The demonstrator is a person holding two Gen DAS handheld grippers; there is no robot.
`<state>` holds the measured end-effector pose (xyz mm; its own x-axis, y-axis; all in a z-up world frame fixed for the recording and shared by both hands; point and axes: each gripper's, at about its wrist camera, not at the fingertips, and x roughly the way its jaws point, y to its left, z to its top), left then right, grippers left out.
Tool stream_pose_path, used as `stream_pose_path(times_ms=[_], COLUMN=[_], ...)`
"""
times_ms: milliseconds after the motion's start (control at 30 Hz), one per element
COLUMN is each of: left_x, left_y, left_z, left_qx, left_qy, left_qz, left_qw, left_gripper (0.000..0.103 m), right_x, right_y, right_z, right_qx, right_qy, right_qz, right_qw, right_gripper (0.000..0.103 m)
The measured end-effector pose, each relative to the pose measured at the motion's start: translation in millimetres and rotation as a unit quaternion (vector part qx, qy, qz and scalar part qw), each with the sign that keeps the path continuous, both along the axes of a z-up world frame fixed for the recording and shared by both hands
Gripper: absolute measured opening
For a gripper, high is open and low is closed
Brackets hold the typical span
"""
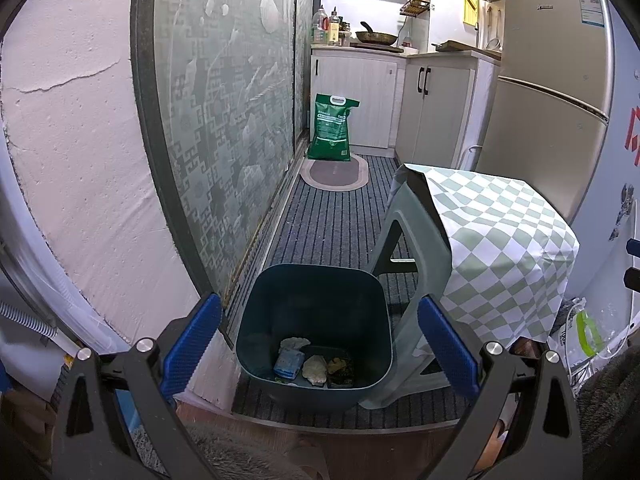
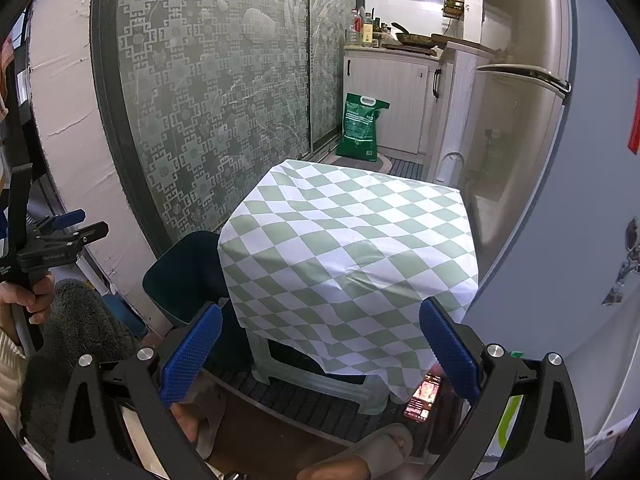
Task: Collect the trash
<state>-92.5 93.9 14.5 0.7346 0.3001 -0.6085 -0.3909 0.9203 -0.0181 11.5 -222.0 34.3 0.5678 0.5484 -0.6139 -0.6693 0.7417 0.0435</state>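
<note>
Both tongs — left tongs (image 1: pixel 320 344) and right tongs (image 2: pixel 320 344) — gaped empty; any further scrap should be dropped squarely over the bin (image 1: pixel 256 312).

The right gripper (image 2: pixel 320 350) is held wide apart before a stool (image 2: pixel 320 380) draped in a checked cloth (image 2: pixel 352 248). A dark bin (image 2: pixel 180 280) is seen beside it, a phone (image 2: pixel 425 398) below.

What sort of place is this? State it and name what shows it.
Probably a small home kitchen, seen from its doorway. A refrigerator stands beside white cabinets, and a pan sits on the counter with bottles nearby. A dark bin holding trash stands on the striped floor mat.
</note>
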Motion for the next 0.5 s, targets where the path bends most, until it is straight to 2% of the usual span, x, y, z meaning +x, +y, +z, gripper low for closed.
stream_pose_path(times_ms=[500], left_x=[-0.1], left_y=[-0.2], left_z=[1.4], left_qx=[-0.001], left_qy=[0.001], left_qz=[-0.001], left_qw=[1.0000], left_gripper=[0.100], right_x=[0.3], right_y=[-0.5], right_z=[-1.0], right_qx=[0.000], right_qy=[0.002], right_qz=[-0.001], right_qw=[1.000], right_gripper=[0.100])
